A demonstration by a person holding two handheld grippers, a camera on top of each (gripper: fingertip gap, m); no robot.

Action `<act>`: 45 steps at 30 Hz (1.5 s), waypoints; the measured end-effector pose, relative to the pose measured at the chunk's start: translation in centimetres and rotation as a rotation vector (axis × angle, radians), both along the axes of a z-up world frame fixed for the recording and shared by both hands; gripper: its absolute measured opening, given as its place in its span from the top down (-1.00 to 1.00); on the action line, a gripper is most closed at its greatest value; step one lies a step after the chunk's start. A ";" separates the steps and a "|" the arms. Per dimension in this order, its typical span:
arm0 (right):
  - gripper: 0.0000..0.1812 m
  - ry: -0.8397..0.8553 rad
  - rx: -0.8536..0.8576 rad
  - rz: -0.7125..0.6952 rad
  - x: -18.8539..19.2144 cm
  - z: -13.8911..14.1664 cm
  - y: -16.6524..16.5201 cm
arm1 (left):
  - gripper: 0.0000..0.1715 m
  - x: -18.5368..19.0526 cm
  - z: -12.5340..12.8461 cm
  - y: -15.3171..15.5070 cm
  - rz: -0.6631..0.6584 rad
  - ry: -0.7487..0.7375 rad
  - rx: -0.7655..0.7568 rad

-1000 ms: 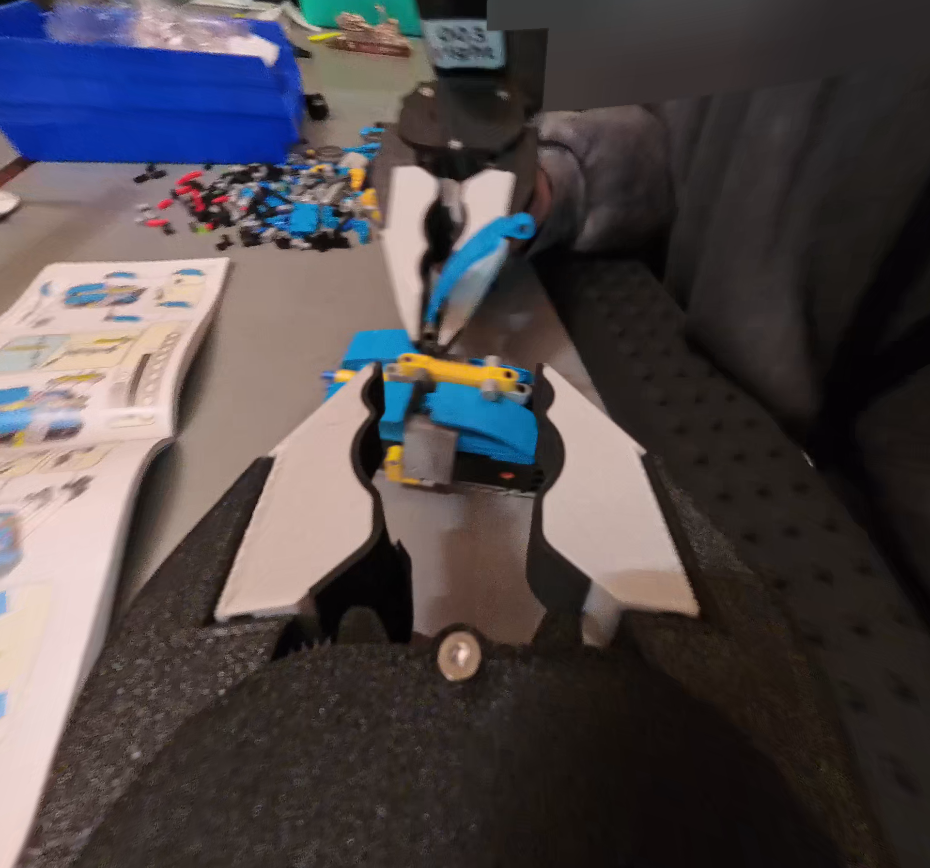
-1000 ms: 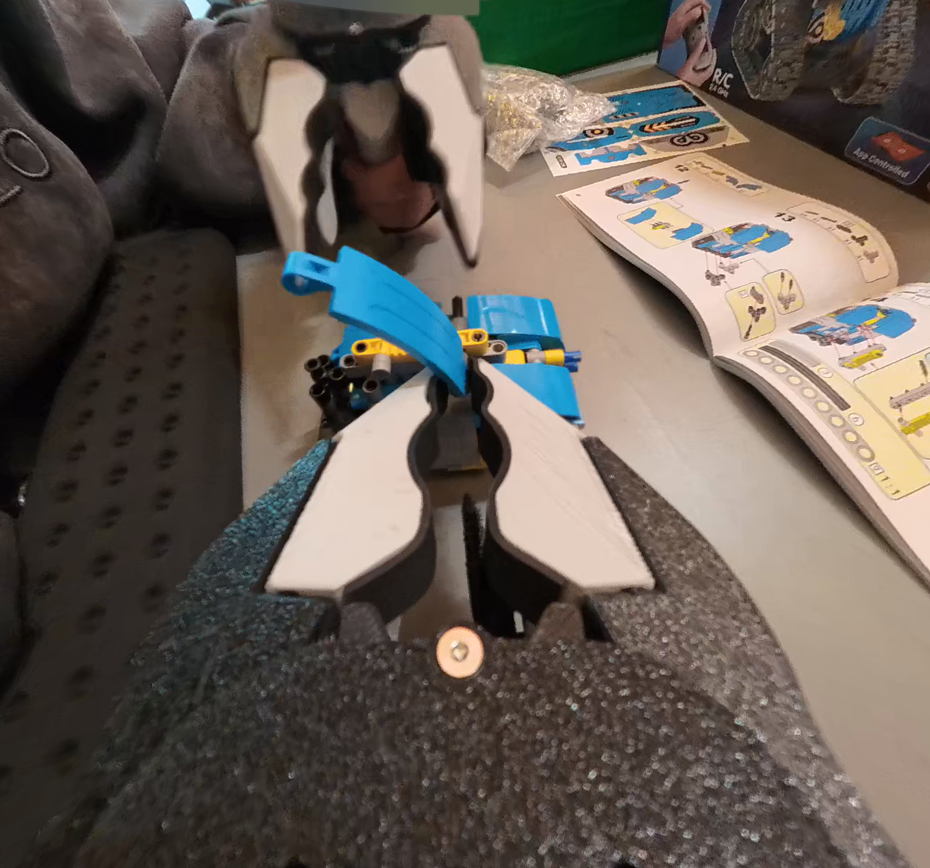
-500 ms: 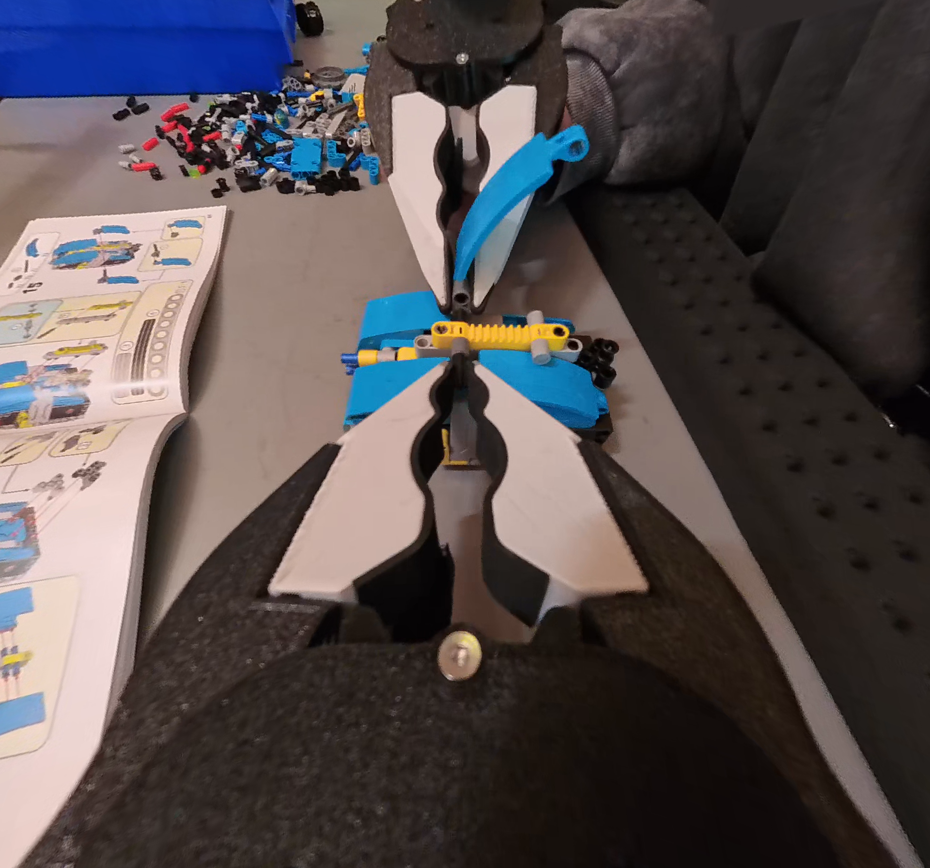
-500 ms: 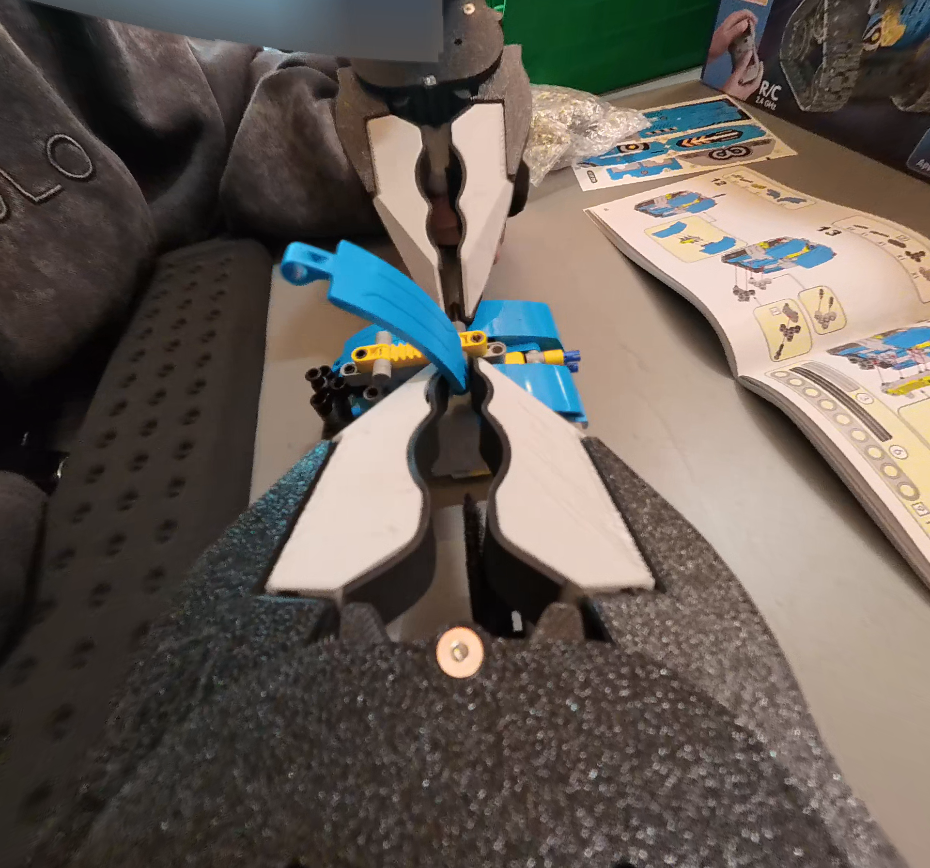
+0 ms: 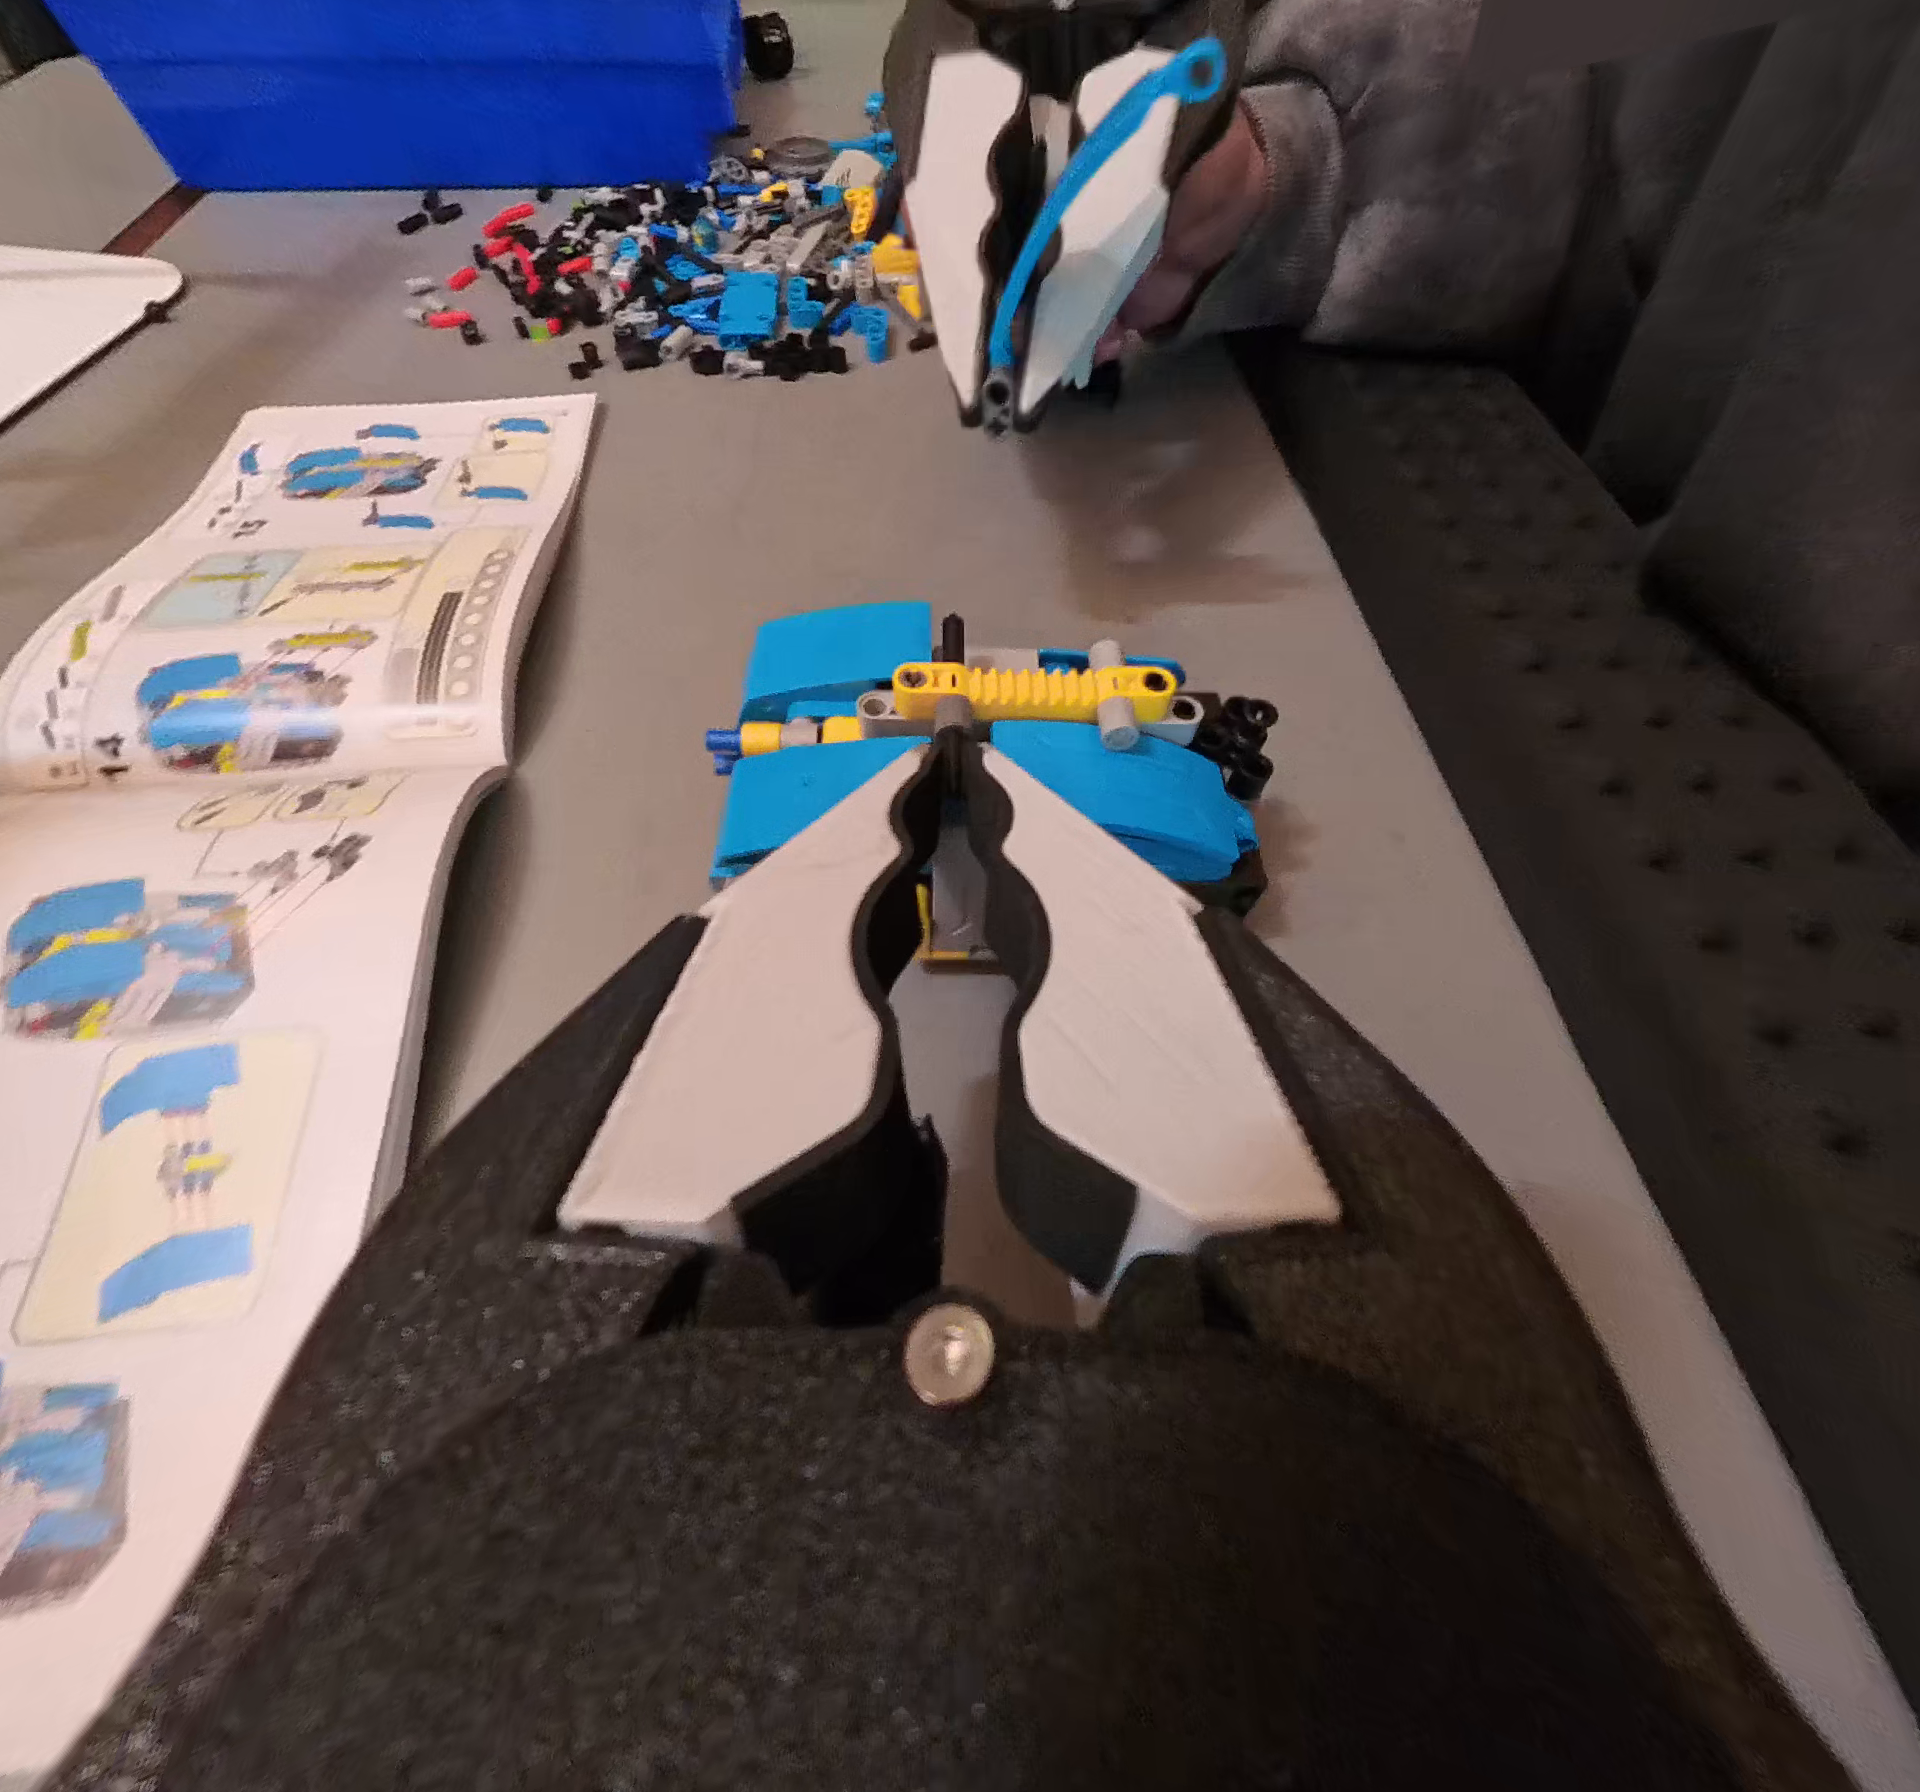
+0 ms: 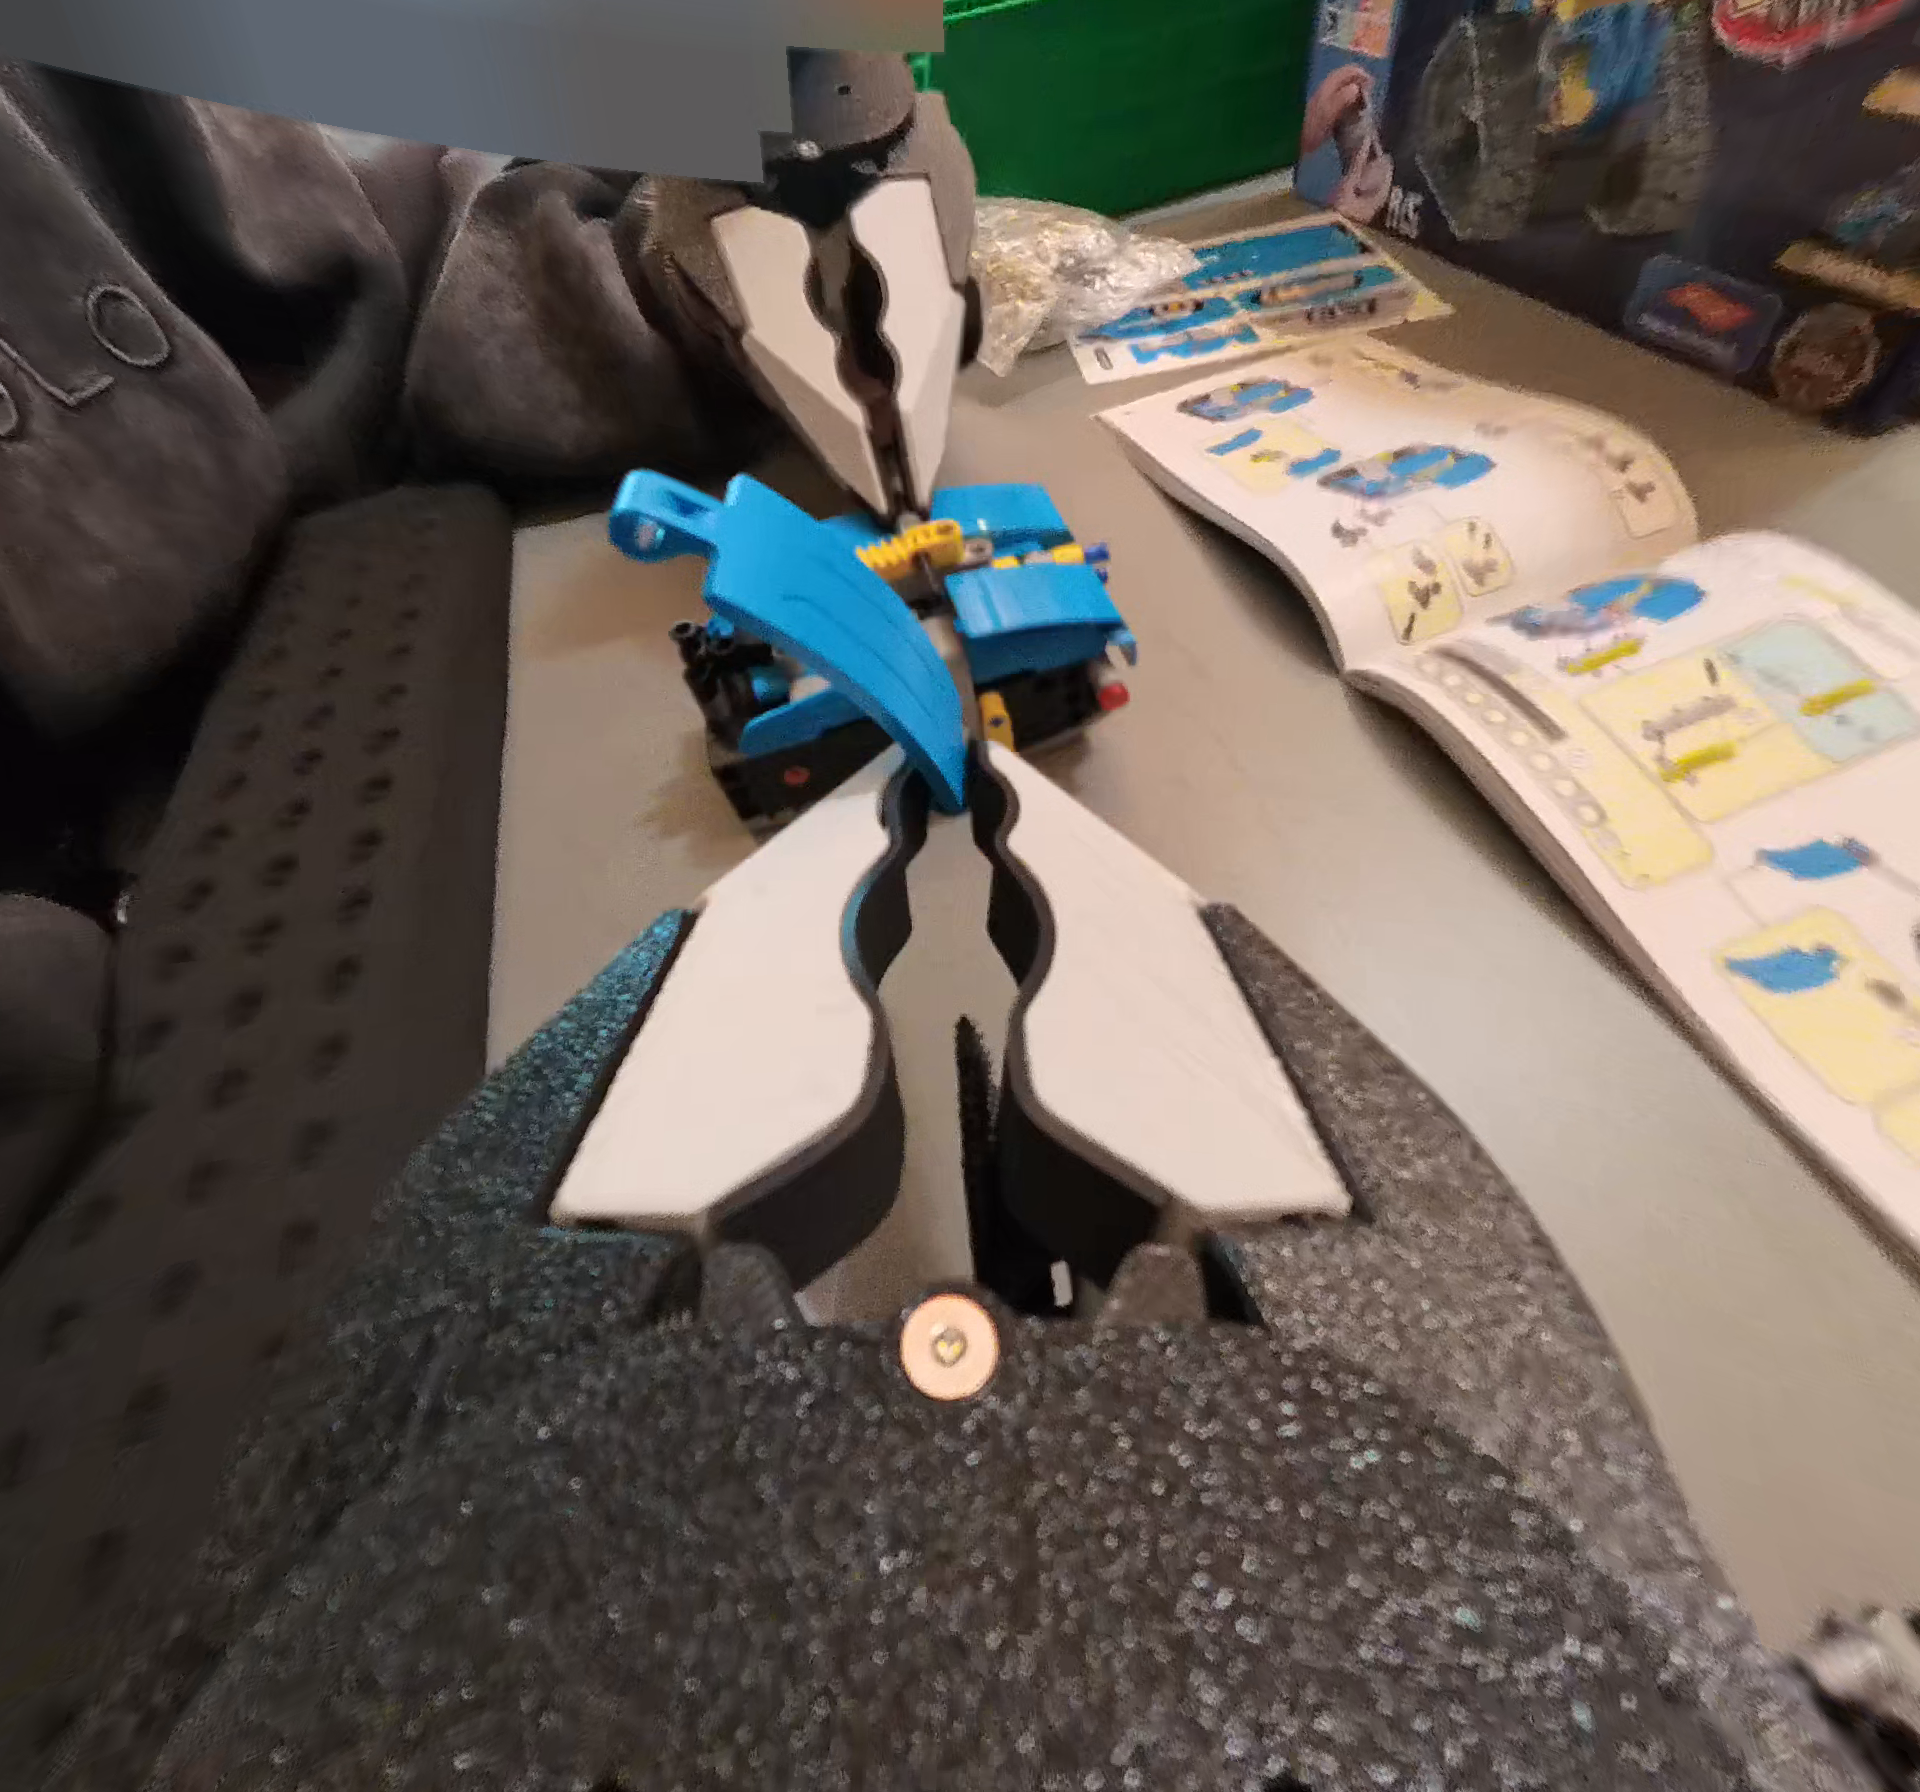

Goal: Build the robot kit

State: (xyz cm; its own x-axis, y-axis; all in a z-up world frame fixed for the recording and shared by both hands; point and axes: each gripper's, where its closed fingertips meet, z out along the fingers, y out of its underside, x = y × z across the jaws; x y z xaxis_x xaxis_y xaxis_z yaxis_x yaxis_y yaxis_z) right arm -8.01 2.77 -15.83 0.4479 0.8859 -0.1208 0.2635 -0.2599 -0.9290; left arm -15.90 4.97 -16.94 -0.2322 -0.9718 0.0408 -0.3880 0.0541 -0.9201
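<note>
One blue bin [image 5: 395,49] leftward, perhaps one green crate [image 6: 1122,69] rightward.

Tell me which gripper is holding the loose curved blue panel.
The right gripper: it is shut on the curved blue panel, lifted clear. The left gripper pinches the model.

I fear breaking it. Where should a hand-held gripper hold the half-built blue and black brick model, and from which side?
Probably its black block base, low down, jaws across the two flat long sides, coming from above. The curved blue panels slope, and the thin yellow toothed bar sits only on pins, so either may slip or detach.
</note>
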 end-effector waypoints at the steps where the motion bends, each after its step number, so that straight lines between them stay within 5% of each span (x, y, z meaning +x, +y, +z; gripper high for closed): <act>1: 0.92 -0.006 0.065 0.030 -0.8 0.6 -0.4 | 0.96 0.3 0.0 -0.4 -0.015 0.002 0.008; 7: 0.93 -0.399 0.669 0.107 -3.1 -1.0 0.4 | 0.95 0.8 -0.1 -1.1 -0.049 -0.007 -0.026; 11: 0.93 -0.445 0.926 0.174 -4.6 -0.3 0.1 | 0.95 0.8 -0.1 -1.3 -0.064 -0.004 -0.050; 28: 0.93 -0.507 1.011 0.177 -4.8 -0.9 0.9 | 0.95 0.7 -0.1 -1.3 -0.068 -0.001 -0.058; 45: 0.94 -0.674 1.362 0.225 -5.1 -0.9 0.3 | 0.96 0.7 -0.1 -1.5 -0.083 0.012 -0.098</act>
